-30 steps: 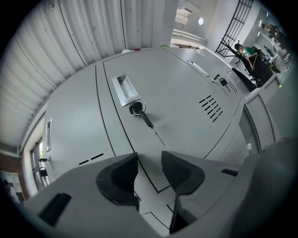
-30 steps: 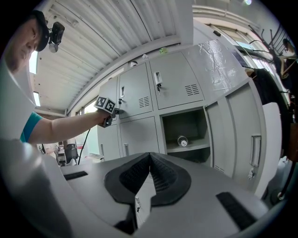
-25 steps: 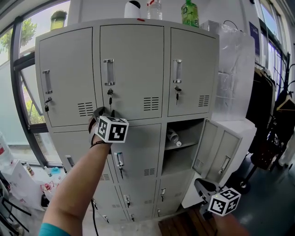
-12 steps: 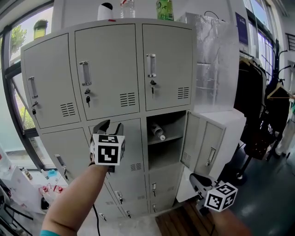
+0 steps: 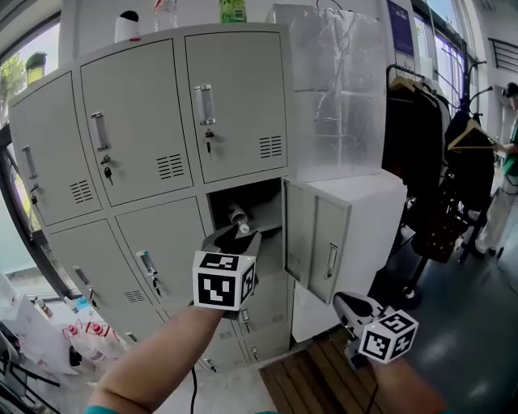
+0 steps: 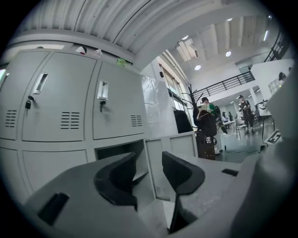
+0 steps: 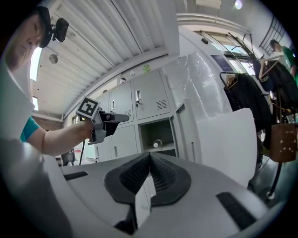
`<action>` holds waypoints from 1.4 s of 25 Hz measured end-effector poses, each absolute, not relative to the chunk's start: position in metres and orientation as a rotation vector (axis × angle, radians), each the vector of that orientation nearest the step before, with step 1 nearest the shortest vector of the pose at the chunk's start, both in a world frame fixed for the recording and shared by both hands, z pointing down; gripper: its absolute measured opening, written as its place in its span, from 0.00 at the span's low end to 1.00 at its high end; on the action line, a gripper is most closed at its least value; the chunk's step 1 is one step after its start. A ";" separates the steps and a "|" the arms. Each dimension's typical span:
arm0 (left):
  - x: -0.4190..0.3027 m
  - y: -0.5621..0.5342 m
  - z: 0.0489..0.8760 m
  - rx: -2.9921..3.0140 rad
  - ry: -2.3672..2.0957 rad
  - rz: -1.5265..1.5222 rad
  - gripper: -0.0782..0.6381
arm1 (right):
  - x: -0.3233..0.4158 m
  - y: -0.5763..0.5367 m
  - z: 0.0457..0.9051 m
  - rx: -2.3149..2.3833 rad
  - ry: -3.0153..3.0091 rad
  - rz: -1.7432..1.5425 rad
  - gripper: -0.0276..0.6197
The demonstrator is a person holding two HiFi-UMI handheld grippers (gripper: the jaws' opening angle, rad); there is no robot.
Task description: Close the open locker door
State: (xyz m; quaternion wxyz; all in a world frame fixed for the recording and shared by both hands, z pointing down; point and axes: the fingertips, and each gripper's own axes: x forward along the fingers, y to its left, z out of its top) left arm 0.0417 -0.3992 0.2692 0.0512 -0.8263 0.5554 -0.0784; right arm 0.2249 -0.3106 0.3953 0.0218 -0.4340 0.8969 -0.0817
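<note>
The grey locker bank (image 5: 146,137) has one open compartment (image 5: 251,206) in its middle row, with a bottle (image 5: 239,217) lying on the shelf inside. Its door (image 5: 312,242) stands swung out to the right, handle side towards me. My left gripper (image 5: 235,238) is held level just in front of that opening, jaws apart and empty. The left gripper view shows the left gripper (image 6: 149,162) aimed at the opening's right side, the door (image 6: 184,143) just right of it. My right gripper (image 5: 346,304) hangs low at the right, below the door, shut on nothing. The right gripper's (image 7: 150,157) pads meet.
A white cabinet (image 5: 360,202) stands behind the open door. A plastic-wrapped bundle (image 5: 336,89) rests on it. A clothes rack with dark garments (image 5: 421,162) fills the right side, with a person (image 5: 508,145) beyond. Bottles (image 5: 233,10) stand on the lockers. Bags (image 5: 89,335) lie lower left.
My left gripper has dropped from the upper locker row and swung right to the open compartment. The head view has panned right. The right gripper has shifted a little.
</note>
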 end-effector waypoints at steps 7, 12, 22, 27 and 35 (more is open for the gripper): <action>0.148 -0.412 0.299 -2.643 1.579 -0.266 0.34 | 0.312 -0.307 0.407 -1.484 2.725 -0.240 0.04; 0.205 -0.428 0.328 -2.757 1.519 -0.318 0.34 | 0.364 -0.298 0.417 -1.580 2.653 -0.273 0.04; 0.269 -0.463 0.378 -2.875 1.493 -0.415 0.43 | 0.421 -0.282 0.441 -1.702 2.564 -0.347 0.04; 0.278 -0.471 0.389 -2.850 1.544 -0.428 0.44 | 0.436 -0.277 0.446 -1.739 2.536 -0.366 0.04; 0.283 -0.474 0.393 -2.799 1.595 -0.447 0.44 | 0.440 -0.271 0.449 -1.759 2.523 -0.375 0.04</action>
